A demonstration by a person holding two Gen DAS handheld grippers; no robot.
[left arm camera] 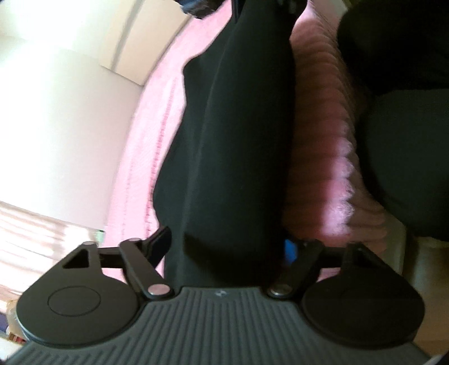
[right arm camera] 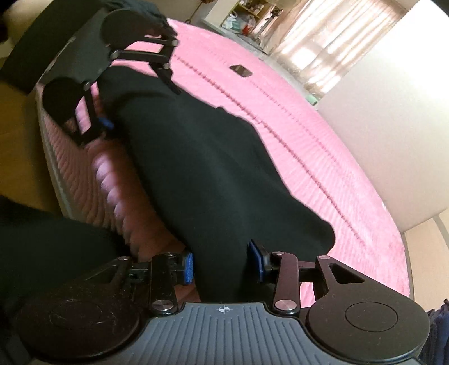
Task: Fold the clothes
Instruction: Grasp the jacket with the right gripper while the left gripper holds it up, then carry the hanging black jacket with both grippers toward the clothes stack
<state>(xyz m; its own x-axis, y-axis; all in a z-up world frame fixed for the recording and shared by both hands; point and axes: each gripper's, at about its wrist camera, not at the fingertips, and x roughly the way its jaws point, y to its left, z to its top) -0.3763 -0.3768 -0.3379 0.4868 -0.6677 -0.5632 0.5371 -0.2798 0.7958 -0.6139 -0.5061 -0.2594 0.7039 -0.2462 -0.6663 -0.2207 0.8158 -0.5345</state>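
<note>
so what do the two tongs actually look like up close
Both tongs are alike: a grey ribbed base plate with a small crosshair mark, a round black disc at each side, and black link arms with silver pivot pins. The right tongs carry blue pads on the fingertips. On the left tongs only a bit of blue shows. No cables are visible.

Setting: bedroom in a home.

- Bed (right arm camera: 280, 118), covered by a pink ribbed blanket (right arm camera: 322, 157) with stitched seams; fills the area ahead of the right tool and runs off to its right.
- Sheer curtains (right arm camera: 331, 42) over a bright window, beyond the far end of the bed, ahead and right of the right tool.
- Cluttered shelves (right arm camera: 249, 14) of small household items, ahead of the right tool, just left of the curtains.
- Plain pale wall (right arm camera: 393, 126), right of the right tool, along the bed's side.
- Small dark flat object (right arm camera: 240, 70) lying on the blanket ahead; kind cannot be told.
</note>
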